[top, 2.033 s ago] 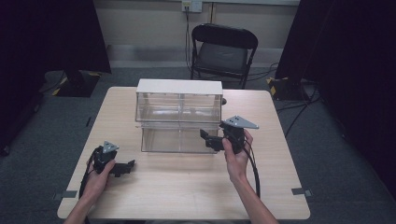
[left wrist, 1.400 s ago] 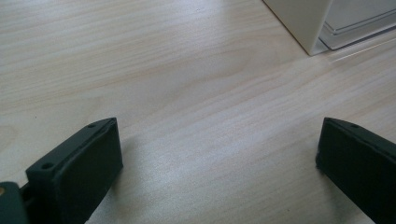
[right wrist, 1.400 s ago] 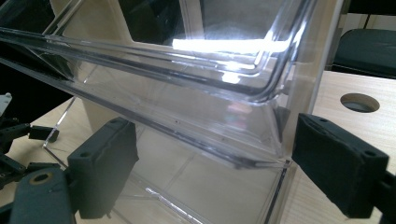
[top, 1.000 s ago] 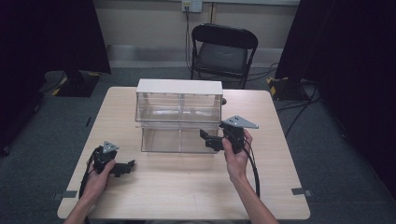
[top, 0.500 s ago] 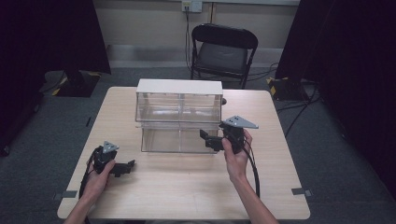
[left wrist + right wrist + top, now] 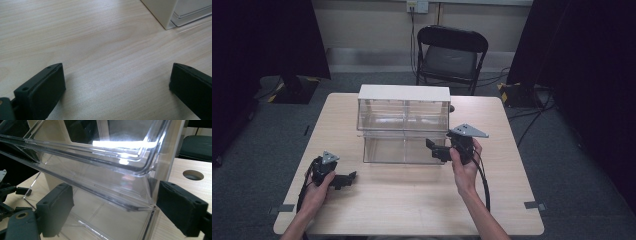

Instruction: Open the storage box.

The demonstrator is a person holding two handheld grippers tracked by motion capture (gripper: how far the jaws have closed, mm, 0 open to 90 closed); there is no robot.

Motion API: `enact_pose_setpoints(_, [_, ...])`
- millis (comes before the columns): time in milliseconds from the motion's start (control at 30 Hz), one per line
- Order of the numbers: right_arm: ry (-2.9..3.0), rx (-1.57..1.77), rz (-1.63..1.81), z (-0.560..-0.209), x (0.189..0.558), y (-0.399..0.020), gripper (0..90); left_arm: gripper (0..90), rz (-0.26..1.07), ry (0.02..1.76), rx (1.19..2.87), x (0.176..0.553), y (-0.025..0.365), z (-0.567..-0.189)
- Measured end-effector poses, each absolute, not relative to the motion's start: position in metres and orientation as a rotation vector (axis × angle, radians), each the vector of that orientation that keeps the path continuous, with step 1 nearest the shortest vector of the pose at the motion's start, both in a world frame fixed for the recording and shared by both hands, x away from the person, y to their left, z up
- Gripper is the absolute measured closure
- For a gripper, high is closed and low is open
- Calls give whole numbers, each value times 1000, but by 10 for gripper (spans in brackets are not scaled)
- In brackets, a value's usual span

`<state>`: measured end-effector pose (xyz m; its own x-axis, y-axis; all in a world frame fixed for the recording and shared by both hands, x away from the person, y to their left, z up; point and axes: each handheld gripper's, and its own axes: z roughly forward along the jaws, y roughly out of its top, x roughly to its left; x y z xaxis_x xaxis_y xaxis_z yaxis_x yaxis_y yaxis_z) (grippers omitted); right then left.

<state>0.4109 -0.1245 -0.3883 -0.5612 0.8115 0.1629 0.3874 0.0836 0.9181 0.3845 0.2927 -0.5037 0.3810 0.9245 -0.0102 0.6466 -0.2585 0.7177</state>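
- Left hand (image 6: pixel 318 186) rests low on the table (image 6: pixel 412 200), its left gripper (image 6: pixel 343 180) released, jaws wide.
- Right hand (image 6: pixel 464 167) lifts the right gripper (image 6: pixel 432 148), jaws spread around the clear drawer (image 6: pixel 404 147) corner, seemingly not clamped.

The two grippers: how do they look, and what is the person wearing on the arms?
Both are black handheld tools. The left gripper and the right gripper each carry a grey three-cornered plate on top and trail a black cable toward the person. Each has two blocky black jaws with flat pads and small round screw holes. The forearms are bare, with no sleeves visible in the high view.
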Motion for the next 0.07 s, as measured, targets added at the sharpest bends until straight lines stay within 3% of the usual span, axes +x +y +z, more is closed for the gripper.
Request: enact_pose_setpoints(67, [1980, 1182, 1476, -388, 411, -124, 135, 0, 558, 1346, 2003, 384, 293, -504])
